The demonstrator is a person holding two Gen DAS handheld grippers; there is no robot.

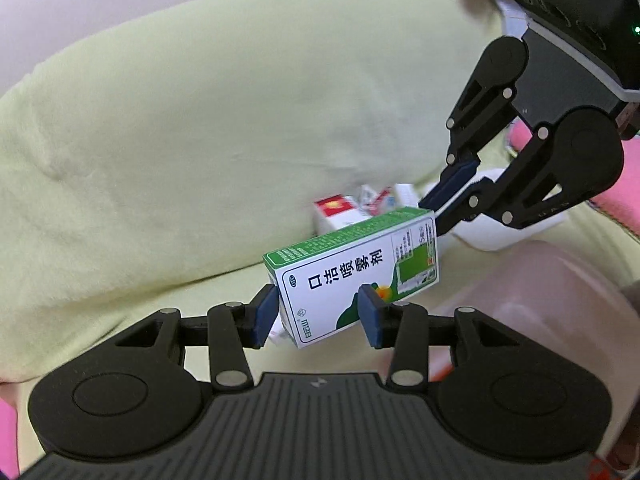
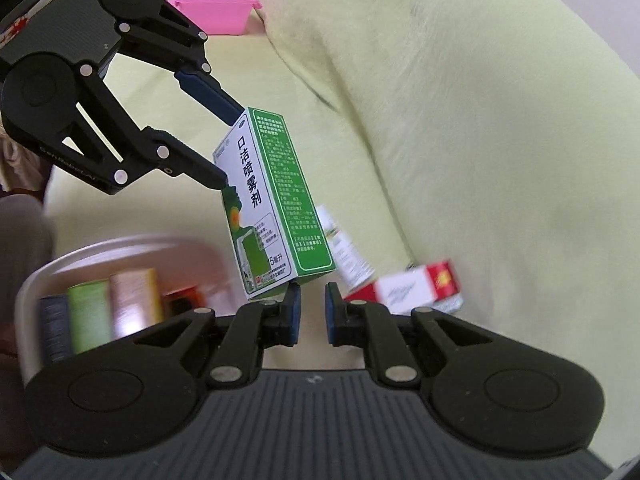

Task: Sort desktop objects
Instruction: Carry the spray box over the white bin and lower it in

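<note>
Sitting low at left in the right wrist view, a pale pink oval plastic basket [image 2: 120,246], blurred, holding a row of upright boxes: dark grey, light green, peach, and something orange-red beyond. Standing far back on the pale green sofa cushion [image 2: 460,120], a bright pink rectangular plastic tub [image 2: 216,8], contents hidden.

Gripping the white-and-green cardboard spray box [image 1: 352,276], the left tongs [image 1: 318,314], blue pads pressing its two sides near one end, holding it tilted in the air above the cushion. Reaching in from the upper right of the left wrist view, the right tongs [image 1: 444,210], pointing down toward the box's far end; in their own view, [image 2: 312,312] standing slightly parted just under the box's lower corner, clasping nothing. Lying beyond on the cushion, a red-and-white cardboard packet [image 2: 412,284] and another small white carton [image 2: 348,248], both blurred.
</note>
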